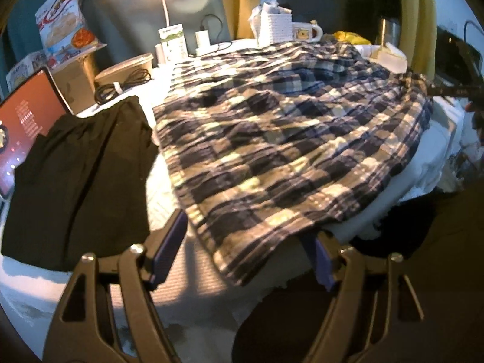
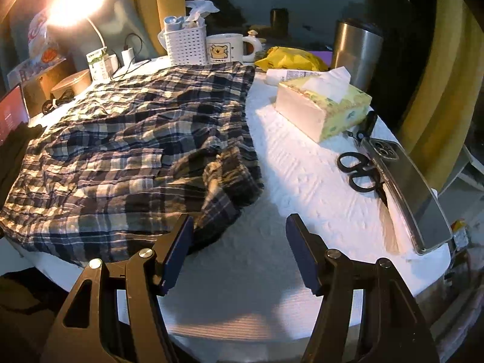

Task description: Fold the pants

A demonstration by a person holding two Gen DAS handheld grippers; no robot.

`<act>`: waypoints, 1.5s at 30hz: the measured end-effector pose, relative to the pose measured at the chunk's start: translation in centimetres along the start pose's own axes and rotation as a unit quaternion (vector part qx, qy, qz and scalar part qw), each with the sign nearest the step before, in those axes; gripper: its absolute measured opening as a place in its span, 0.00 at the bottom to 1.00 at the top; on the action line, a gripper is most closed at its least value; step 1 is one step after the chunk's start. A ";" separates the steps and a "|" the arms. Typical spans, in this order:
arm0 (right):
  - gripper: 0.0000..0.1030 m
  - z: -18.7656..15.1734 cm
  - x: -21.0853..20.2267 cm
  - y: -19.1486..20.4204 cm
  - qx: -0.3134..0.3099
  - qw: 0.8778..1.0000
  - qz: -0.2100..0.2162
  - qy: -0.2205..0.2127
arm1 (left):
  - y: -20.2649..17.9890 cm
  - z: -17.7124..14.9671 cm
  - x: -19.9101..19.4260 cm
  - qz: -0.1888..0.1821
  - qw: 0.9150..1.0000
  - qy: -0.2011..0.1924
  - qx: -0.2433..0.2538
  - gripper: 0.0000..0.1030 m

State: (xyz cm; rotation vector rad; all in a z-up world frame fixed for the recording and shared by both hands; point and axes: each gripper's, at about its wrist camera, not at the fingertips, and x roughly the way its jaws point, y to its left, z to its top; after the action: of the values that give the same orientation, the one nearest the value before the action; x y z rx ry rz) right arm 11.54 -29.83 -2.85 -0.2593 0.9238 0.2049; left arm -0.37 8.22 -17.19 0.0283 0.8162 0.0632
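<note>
The left claw [image 1: 245,243] is showing two dark brown-black arms, each cut through with a long triangular slot and branching into paired struts. Round silver screws are sitting at the pivots, two on each side, catching the lamp light. Its fingers [image 1: 171,243] are carrying flat blue-violet pads with a fine ribbed texture; the right-hand pad is showing only in part. The right claw [image 2: 240,252] is looking the same build: black slotted arms, silver screw heads at the joints, and dark navy rectangular pads [image 2: 304,255] facing one another on squared-off fingers. No cables or printed markings are showing on either claw.
</note>
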 end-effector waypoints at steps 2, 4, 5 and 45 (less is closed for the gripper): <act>0.65 0.0 -0.4 -0.3 -0.003 1.000 -0.009 -0.006 | 0.2 0.0 0.0 -0.021 1.000 0.000 -0.014 0.48; 0.65 0.1 -0.8 -0.9 -0.010 1.000 -0.025 -0.012 | 0.4 0.1 -0.1 -0.009 1.000 -0.003 -0.019 0.22; 0.65 0.1 -0.8 -1.1 -0.020 0.999 -0.037 -0.010 | 0.6 0.1 -0.2 -0.012 1.000 -0.003 -0.028 0.19; 0.09 7.4 -2.9 0.1 -0.039 0.985 0.031 -0.166 | 5.5 11.6 -5.0 -0.040 0.983 -0.153 -0.093 0.04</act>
State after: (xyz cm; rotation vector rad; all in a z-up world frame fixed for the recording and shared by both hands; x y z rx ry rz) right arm 15.44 -27.64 3.75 -0.2597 0.5938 0.3326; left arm 4.40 13.41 -5.37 -0.1676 0.5001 0.0565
